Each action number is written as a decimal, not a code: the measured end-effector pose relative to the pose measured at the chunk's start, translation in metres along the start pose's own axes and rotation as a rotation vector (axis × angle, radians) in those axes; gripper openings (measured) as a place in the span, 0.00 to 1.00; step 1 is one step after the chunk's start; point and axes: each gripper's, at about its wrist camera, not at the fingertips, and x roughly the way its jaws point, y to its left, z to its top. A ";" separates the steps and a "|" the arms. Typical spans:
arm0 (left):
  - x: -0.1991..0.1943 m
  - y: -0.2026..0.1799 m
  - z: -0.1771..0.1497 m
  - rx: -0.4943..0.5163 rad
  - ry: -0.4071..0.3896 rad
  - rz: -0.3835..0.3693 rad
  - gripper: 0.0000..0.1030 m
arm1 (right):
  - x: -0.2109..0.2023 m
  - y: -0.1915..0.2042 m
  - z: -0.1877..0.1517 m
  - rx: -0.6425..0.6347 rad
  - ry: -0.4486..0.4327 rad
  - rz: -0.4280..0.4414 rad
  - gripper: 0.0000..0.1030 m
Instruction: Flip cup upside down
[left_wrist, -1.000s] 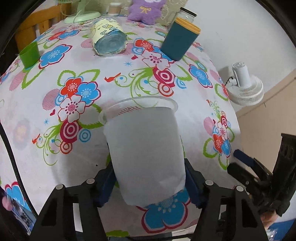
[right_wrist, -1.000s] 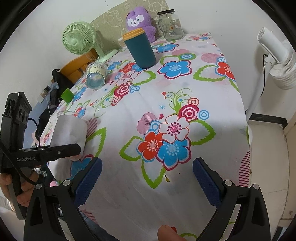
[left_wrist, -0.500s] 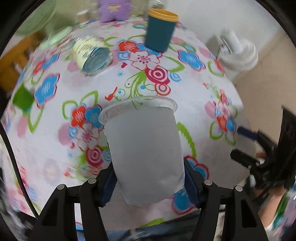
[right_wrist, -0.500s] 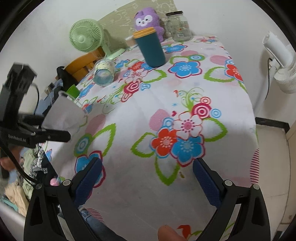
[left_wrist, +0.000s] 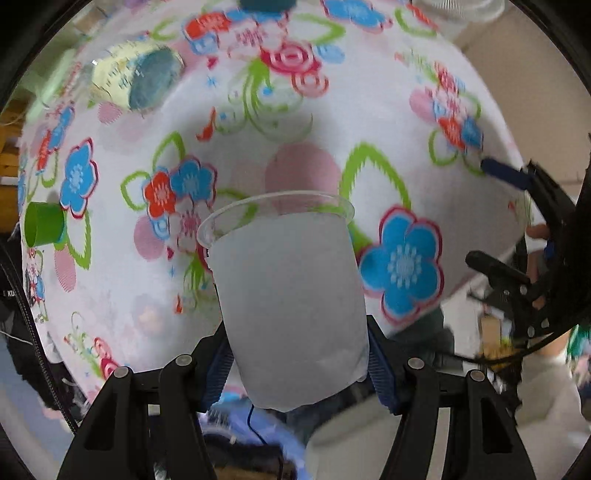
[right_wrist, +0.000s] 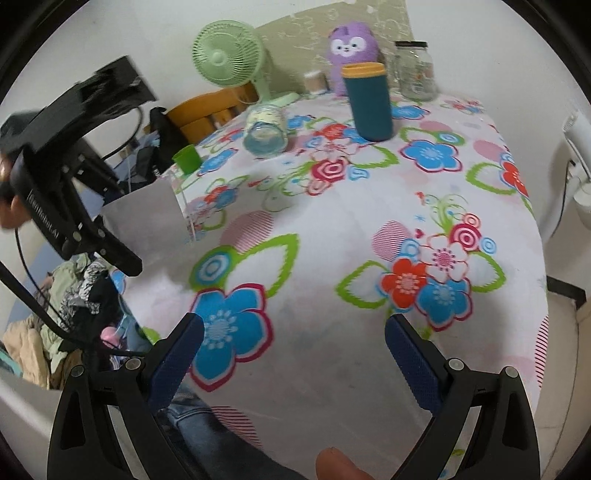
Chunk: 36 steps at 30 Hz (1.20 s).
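1. While the left gripper (left_wrist: 295, 354) clamps it near its base between two blue ribbed pads, the cup (left_wrist: 288, 295) is held off the table (right_wrist: 332, 280), tipped so its rim points forward and away from the gripper; it is one frosted, translucent plastic cup, tapered, with a thin clear lip.
2. Seen from the right wrist, the cup hangs over the table's near-left edge, its mouth turned toward the tabletop.
3. Ahead of the right gripper (right_wrist: 293, 349), whose jaws stand wide apart with nothing between them, lies a broad bare stretch of smooth floral cloth.
4. Farther ahead: one small green cup (right_wrist: 187, 158), one glass jar lying on its side (right_wrist: 266, 130), one upright teal tumbler (right_wrist: 367, 101), and one clear jar (right_wrist: 413, 70) near the far edge.
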 end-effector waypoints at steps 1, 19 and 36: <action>0.001 0.001 0.001 0.013 0.041 0.005 0.65 | 0.000 0.002 -0.001 -0.003 -0.003 0.009 0.97; 0.031 -0.028 0.040 0.136 0.288 0.117 0.66 | 0.006 0.019 -0.006 -0.017 -0.009 0.070 0.97; -0.012 -0.020 0.034 0.108 0.018 0.074 0.87 | 0.007 0.022 0.010 -0.023 -0.016 0.044 0.97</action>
